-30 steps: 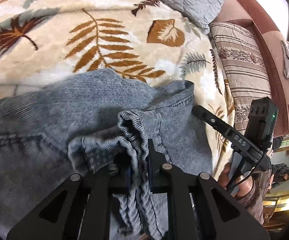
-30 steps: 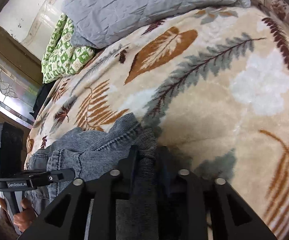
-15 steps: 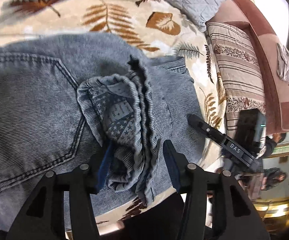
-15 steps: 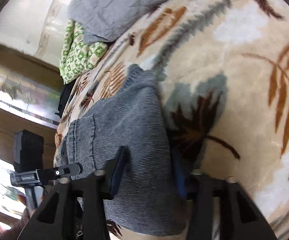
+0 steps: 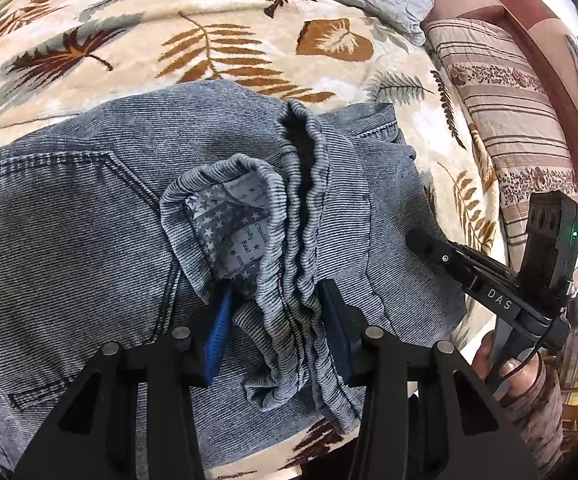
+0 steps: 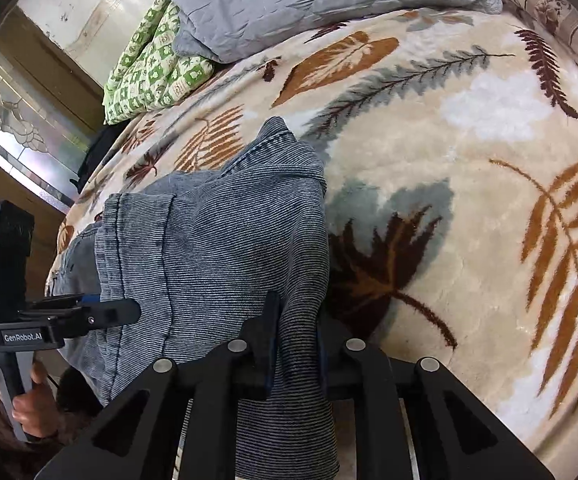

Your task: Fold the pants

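Blue-grey denim pants [image 5: 89,216] lie on a leaf-patterned blanket [image 5: 169,40], back pocket up, near the bed's front edge. My left gripper [image 5: 277,312] has its jaws spread around the bunched elastic waistband [image 5: 293,248], blue pads apart, cloth loose between them. My right gripper [image 6: 295,320] is shut on a fold of the pants [image 6: 217,240] at their right side. The right gripper also shows in the left wrist view [image 5: 489,284]. The left gripper shows in the right wrist view [image 6: 69,320].
A grey quilted pillow [image 6: 309,0] and a green patterned one [image 6: 153,64] lie at the head of the bed. A striped cushion [image 5: 505,112] and a brown padded headboard [image 5: 549,60] stand at the right. The bed's front edge [image 5: 273,460] is close below the pants.
The left gripper opened, from shut on the waistband to jaws spread around it. The right gripper opened half a second ago and has closed again on a fold. The pants now lie flatter.
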Action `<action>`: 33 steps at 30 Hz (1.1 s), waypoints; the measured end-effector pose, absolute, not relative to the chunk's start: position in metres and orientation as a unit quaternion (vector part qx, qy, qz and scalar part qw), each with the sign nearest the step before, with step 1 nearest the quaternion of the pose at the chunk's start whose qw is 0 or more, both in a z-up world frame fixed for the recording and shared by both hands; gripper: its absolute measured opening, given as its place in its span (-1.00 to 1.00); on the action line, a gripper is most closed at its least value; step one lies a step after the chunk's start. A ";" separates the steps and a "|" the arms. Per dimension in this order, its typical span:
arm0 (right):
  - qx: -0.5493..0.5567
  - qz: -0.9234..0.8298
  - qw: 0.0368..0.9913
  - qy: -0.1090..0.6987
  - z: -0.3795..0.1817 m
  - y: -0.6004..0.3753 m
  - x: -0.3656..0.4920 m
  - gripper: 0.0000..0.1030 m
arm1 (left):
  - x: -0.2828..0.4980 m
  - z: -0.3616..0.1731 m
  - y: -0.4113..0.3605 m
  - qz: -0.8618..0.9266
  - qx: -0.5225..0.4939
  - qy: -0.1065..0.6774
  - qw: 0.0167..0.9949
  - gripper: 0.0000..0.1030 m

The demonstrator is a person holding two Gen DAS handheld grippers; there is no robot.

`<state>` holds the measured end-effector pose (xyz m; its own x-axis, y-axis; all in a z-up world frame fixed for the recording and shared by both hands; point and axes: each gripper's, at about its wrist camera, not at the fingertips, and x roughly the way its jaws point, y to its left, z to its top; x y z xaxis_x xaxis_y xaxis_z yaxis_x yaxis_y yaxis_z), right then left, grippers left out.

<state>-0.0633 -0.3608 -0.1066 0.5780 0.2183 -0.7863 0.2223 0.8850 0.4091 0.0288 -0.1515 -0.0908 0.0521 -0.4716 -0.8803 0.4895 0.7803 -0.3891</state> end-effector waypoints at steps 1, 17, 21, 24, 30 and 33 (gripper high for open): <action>0.247 -0.001 0.854 0.458 -0.104 -0.362 -0.065 -0.60 | 0.029 -0.090 -0.151 -0.330 0.004 0.606 0.724 -0.19; 0.262 0.013 0.860 0.438 -0.088 -0.351 -0.116 -0.50 | -0.012 -0.067 -0.124 -0.345 -0.017 0.619 0.705 -0.09; 0.228 -0.016 0.863 0.451 -0.093 -0.347 -0.118 -0.57 | -0.020 -0.095 -0.136 -0.324 0.028 0.630 0.705 -0.09; 0.206 -0.035 0.863 0.460 -0.105 -0.343 -0.117 -0.56 | -0.021 -0.095 -0.138 -0.325 0.034 0.621 0.712 -0.09; 0.200 -0.065 0.866 0.454 -0.088 -0.339 -0.118 -0.47 | -0.012 -0.088 -0.122 -0.338 0.003 0.632 0.698 -0.09; 0.195 -0.077 0.877 0.432 -0.069 -0.331 -0.122 -0.39 | -0.004 -0.077 -0.105 -0.340 -0.005 0.627 0.701 -0.09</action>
<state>-0.1222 -0.3307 -0.0687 0.6152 0.0336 -0.7877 0.3027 0.9125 0.2753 -0.0038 -0.1048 -0.0770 -0.0180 -0.4837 -0.8751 0.4702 0.7683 -0.4343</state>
